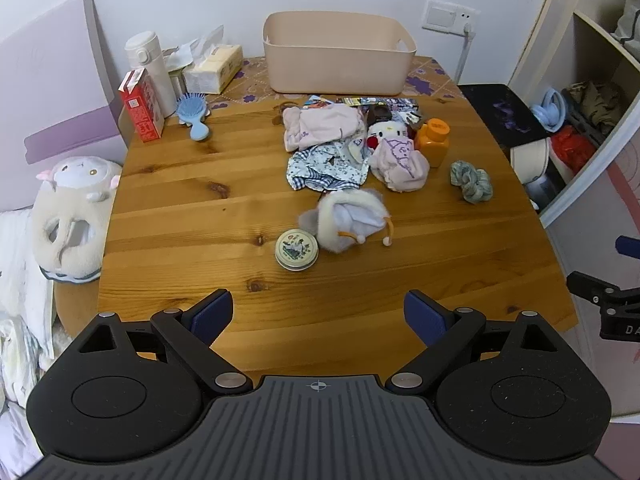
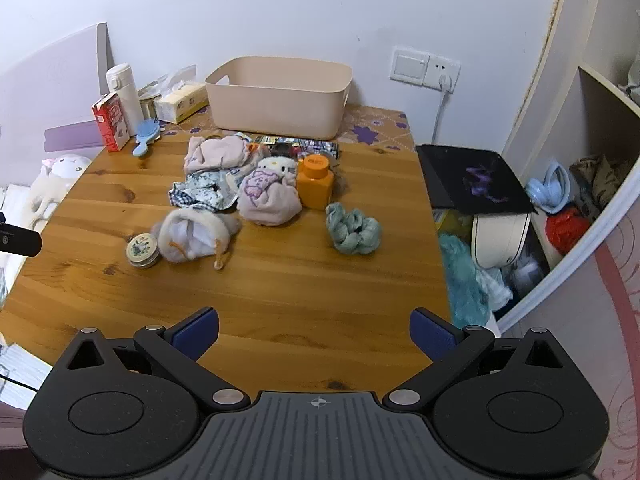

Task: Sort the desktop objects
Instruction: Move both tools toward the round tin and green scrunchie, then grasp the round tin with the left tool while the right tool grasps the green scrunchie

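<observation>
A beige bin (image 1: pixel 338 58) (image 2: pixel 280 96) stands at the back of the wooden table (image 1: pixel 200 200) (image 2: pixel 280 280). In front of it lies a heap: pink cloths (image 1: pixel 320 126) (image 2: pixel 218 154), a Hello Kitty plush (image 1: pixel 390 132) (image 2: pixel 276 168), a blue patterned cloth (image 1: pixel 326 168) (image 2: pixel 200 192), an orange bottle (image 1: pixel 432 140) (image 2: pixel 315 180), a teal scrunchie (image 1: pixel 471 181) (image 2: pixel 352 230), a fluffy pouch (image 1: pixel 348 220) (image 2: pixel 196 236) and a round tin (image 1: pixel 297 249) (image 2: pixel 143 250). My left gripper (image 1: pixel 318 316) and right gripper (image 2: pixel 314 330) are open and empty over the near table edge.
A red box (image 1: pixel 142 108) (image 2: pixel 110 120), white flask (image 1: pixel 150 68) (image 2: pixel 124 96), tissue pack (image 1: pixel 214 68) (image 2: pixel 180 104) and blue hairbrush (image 1: pixel 194 114) (image 2: pixel 146 136) stand at the back left. A shelf unit (image 1: pixel 580 120) (image 2: pixel 580 200) is on the right, plush toys (image 1: pixel 76 216) on the left.
</observation>
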`<act>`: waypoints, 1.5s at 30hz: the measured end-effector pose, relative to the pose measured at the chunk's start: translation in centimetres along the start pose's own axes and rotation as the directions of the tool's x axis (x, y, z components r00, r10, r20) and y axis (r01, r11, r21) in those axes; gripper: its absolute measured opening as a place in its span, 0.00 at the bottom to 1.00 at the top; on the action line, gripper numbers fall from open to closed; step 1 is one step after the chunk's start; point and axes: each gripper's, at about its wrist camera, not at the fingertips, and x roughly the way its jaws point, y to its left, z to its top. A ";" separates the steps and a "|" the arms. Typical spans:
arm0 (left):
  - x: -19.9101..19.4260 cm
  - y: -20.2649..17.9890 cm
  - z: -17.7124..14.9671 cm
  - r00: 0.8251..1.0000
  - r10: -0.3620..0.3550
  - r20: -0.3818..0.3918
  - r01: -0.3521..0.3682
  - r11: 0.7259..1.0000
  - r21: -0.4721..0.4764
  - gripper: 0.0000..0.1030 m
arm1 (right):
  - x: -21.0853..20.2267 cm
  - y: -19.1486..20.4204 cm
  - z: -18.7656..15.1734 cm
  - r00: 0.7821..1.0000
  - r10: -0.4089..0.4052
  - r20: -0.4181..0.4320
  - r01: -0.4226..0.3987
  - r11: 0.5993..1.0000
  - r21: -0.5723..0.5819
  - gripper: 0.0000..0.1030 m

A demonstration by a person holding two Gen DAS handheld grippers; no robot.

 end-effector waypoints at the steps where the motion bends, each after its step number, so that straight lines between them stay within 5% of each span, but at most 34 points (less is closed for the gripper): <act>1: 0.2 -0.1 0.2 1.000 0.002 -0.003 -0.002 1.000 -0.003 0.91 | 0.1 -0.1 0.1 1.000 0.002 0.003 -0.002 1.000 -0.005 1.00; 28: 8.5 -0.2 5.1 0.998 0.019 -0.053 -0.023 0.996 -0.084 0.91 | 7.5 -4.9 4.0 1.000 0.007 -0.011 -0.007 1.000 0.000 1.00; 45: 16.0 2.3 5.2 0.982 0.069 -0.178 -0.100 0.981 -0.169 0.91 | 15.6 -4.8 6.4 0.998 0.009 -0.064 -0.017 0.991 -0.131 1.00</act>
